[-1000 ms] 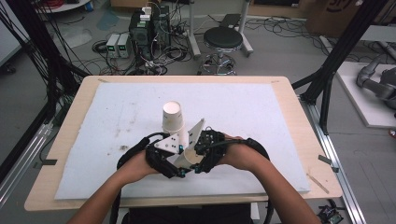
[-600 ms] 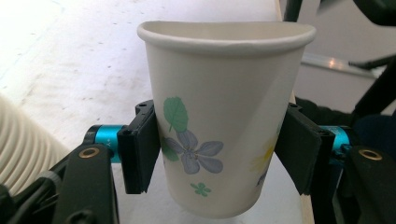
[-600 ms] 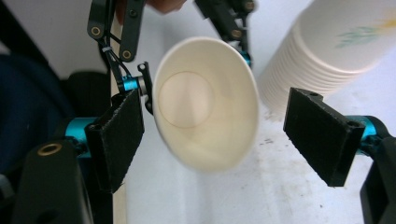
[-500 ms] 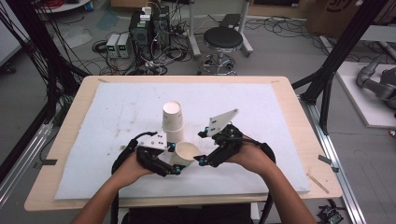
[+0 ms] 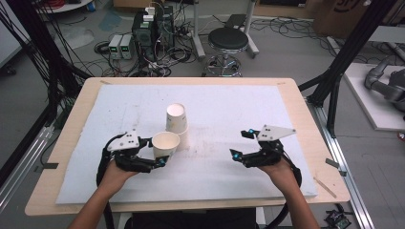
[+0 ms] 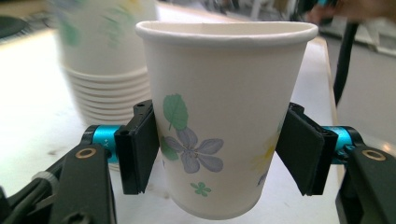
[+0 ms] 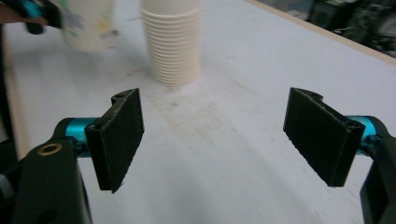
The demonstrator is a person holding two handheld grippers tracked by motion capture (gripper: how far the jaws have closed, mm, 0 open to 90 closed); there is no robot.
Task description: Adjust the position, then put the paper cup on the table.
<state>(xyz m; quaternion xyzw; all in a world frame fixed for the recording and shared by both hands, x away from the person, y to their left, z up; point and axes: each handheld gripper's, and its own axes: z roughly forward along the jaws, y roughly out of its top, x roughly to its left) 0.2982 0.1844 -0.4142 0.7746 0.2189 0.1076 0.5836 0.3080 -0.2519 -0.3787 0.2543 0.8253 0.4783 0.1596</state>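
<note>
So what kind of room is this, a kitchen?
More likely a lab or workshop: grey electronic boxes with tangled cables sit on the concrete floor, black metal frame posts flank the wooden table, and a round black stool stands behind it.

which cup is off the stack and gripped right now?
The single flowered cup, clamped between the left tongs, upright beside the stack of cups. The stacked ones stand untouched; the right tongs are open, holding nothing.
</note>
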